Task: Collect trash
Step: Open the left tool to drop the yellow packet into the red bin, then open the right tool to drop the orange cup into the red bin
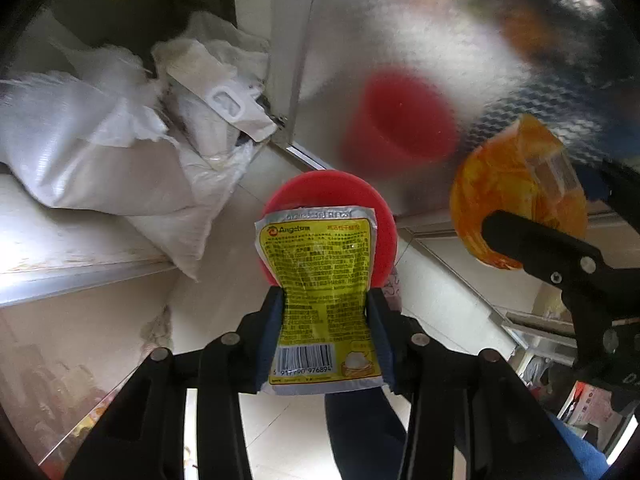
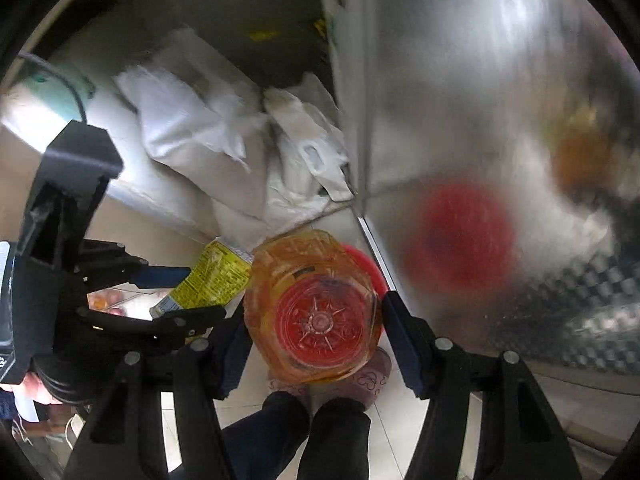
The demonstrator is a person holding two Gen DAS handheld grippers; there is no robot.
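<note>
Black jaws with blue pads of the left gripper (image 1: 326,320) are seen closed partway on a flat yellow-and-silver foil sachet with a barcode (image 1: 320,304). The sachet is pinched across its width, bowed slightly between the pads, with its long axis running along the fingers and its sealed top edge pointing out past the tips. Directly beyond that edge a red round plastic bin (image 1: 384,216) is seen on the floor, against a brushed steel cabinet front (image 1: 420,40) that mirrors it.

In the right wrist view the right gripper (image 2: 316,316) is seen open about halfway around an amber, crumpled clear plastic bottle (image 2: 312,304). The left pad looks pressed to the bottle's side. A sliver of gap seems to show at the right pad, so firm contact there cannot be confirmed, but the bottle is judged held. Its long axis lies along the fingers, base toward the camera. The bin's red rim shows just behind and to the right of it.

Both grippers are pointed steeply down, side by side. The sachet appears centred over the bin mouth and the bottle just off to one side, so the left is judged nearer to a clean drop. Release over the opening is judged the next move. White woven sacks (image 1: 100,152) lie piled left of the bin, clear of both loads.
</note>
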